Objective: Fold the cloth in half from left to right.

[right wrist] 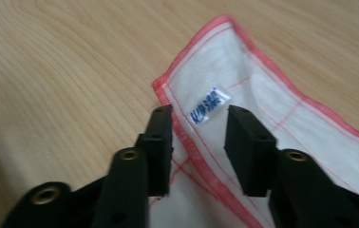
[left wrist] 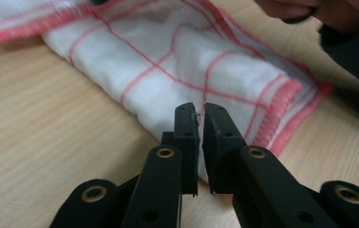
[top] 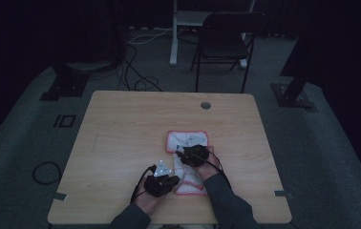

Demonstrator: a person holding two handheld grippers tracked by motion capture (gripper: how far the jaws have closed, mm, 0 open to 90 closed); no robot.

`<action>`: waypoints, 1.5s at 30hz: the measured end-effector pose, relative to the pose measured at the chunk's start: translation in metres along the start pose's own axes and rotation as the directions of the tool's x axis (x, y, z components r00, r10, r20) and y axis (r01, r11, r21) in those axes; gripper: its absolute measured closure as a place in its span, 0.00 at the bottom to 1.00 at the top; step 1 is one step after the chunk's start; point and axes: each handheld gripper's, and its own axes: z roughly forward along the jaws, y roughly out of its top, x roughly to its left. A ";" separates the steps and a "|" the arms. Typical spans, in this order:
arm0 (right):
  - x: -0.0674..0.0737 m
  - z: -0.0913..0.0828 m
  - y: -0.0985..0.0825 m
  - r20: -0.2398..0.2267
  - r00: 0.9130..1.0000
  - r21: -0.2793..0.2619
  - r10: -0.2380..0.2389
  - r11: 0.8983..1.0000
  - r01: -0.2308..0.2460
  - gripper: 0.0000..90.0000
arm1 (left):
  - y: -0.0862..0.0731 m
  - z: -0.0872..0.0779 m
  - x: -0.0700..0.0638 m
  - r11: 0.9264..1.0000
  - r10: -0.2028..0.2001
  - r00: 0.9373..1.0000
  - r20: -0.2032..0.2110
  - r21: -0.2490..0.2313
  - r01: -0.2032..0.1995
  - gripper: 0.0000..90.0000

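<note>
Two grippers are working a white cotton cloth with red checked lines (left wrist: 177,52) on the pale wooden bench (top: 121,124): the left gripper (left wrist: 200,114) is clamping its jaws on a folded edge, while the right gripper (right wrist: 199,123) is hovering, jaws apart, astride the labelled hem; next it likely needs to pinch that hem.

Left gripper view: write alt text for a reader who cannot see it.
Two black jaws of the left gripper stand nearly shut, pinching the folded edge of a white cloth with a red grid and red hem. The cloth lies on a light wooden table.
</note>
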 end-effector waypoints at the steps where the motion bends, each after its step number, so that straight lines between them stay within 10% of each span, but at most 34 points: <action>1: 0.000 0.007 0.001 0.004 1.000 0.022 -0.013 1.000 0.013 0.63 | -0.001 0.001 0.000 1.000 -0.001 1.000 0.000 0.001 0.001 0.95; 8: -0.001 0.024 0.004 0.020 0.997 0.094 -0.073 0.993 0.071 0.60 | -0.004 0.003 0.000 1.000 0.004 1.000 0.005 0.006 -0.004 0.96; 13: -0.009 0.022 0.005 0.041 0.996 0.094 -0.085 0.992 0.081 0.81 | -0.005 0.003 0.001 1.000 0.002 1.000 0.003 0.008 -0.002 0.96; 26: -0.061 -0.012 0.001 0.110 0.986 -0.012 0.122 0.992 -0.122 0.95 | -0.005 0.003 0.001 1.000 -0.001 1.000 0.002 0.010 0.001 0.97; 36: -0.087 -0.020 -0.007 0.136 0.965 -0.014 0.225 0.974 -0.225 0.95 | -0.006 0.002 0.001 1.000 0.006 1.000 -0.001 0.012 -0.006 0.97; 45: -0.102 -0.021 -0.018 0.274 0.922 0.022 0.273 0.957 -0.290 0.81 | -0.006 0.001 0.001 1.000 0.007 1.000 -0.002 0.013 -0.007 0.96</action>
